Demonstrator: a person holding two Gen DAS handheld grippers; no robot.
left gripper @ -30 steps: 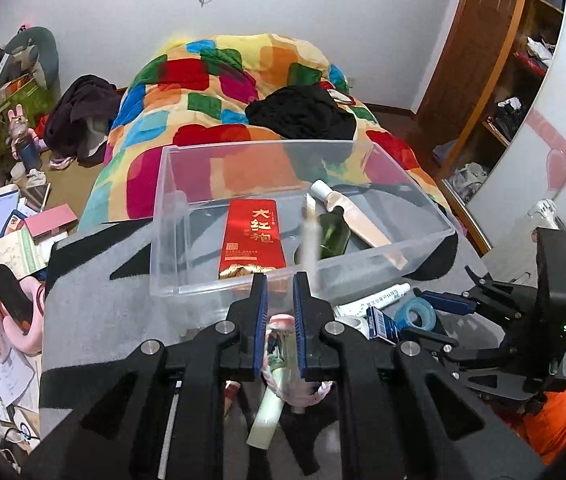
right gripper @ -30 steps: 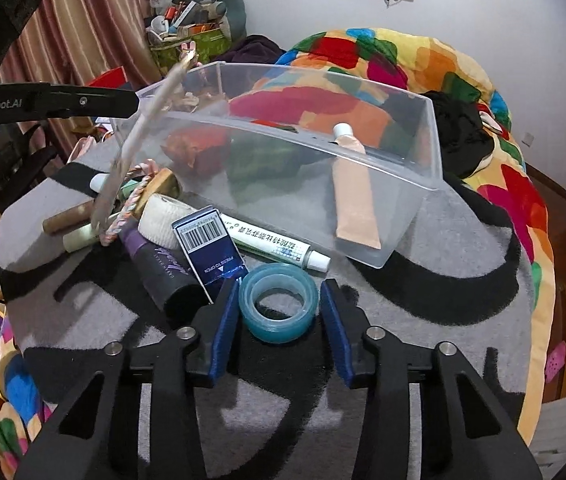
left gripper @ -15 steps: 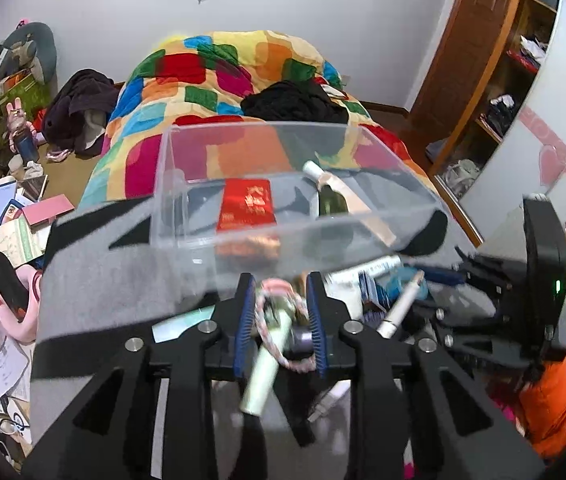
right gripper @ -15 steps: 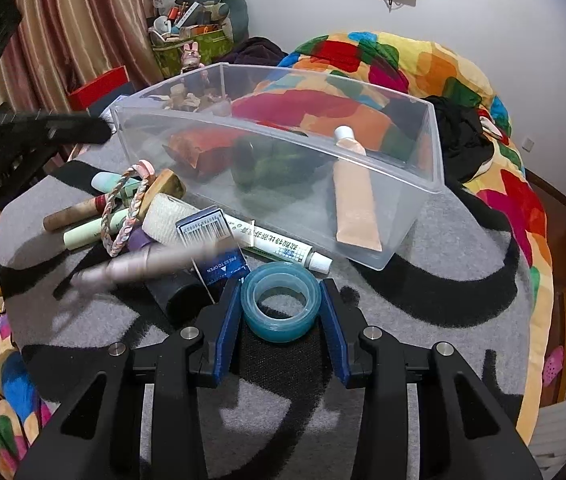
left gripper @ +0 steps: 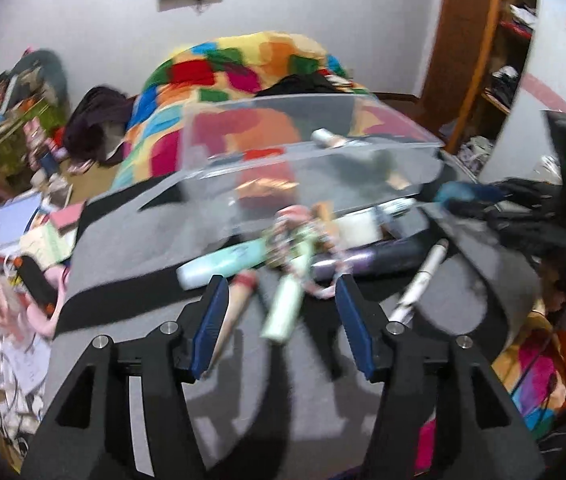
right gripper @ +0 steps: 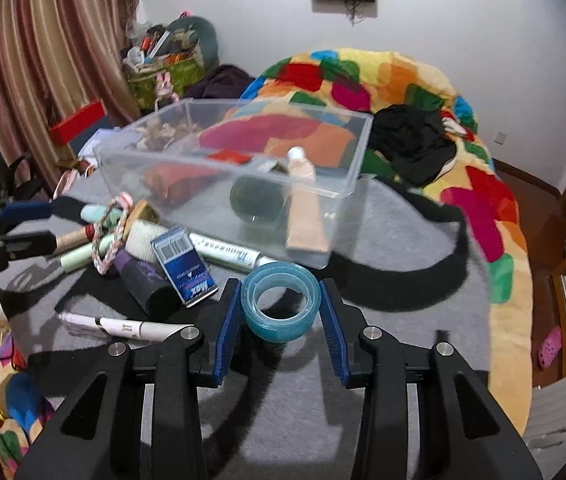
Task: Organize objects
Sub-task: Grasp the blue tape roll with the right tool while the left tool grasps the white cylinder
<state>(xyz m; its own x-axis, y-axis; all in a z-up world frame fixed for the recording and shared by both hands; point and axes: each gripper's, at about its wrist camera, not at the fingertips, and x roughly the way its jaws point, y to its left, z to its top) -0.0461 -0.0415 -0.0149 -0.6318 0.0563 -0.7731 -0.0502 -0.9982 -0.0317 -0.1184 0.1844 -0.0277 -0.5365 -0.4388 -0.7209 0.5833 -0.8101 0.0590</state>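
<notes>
Here, through the blurred left wrist view, the left gripper (left gripper: 281, 294) is standing wide open and gripping nothing, its fingers flanking a pale green tube (left gripper: 289, 300) and a wooden-handled stick (left gripper: 231, 312); one white pen (left gripper: 423, 276) is lying to the right. One clear bin (left gripper: 307, 172) is sitting beyond the pile.

In the right wrist view, the right gripper (right gripper: 281, 306) is pinching one blue tape roll (right gripper: 281, 300) between its pads. The bin (right gripper: 239, 184) is holding a beige tube (right gripper: 305, 204), a dark green bottle (right gripper: 257, 200) and a red packet (right gripper: 181, 180).
</notes>
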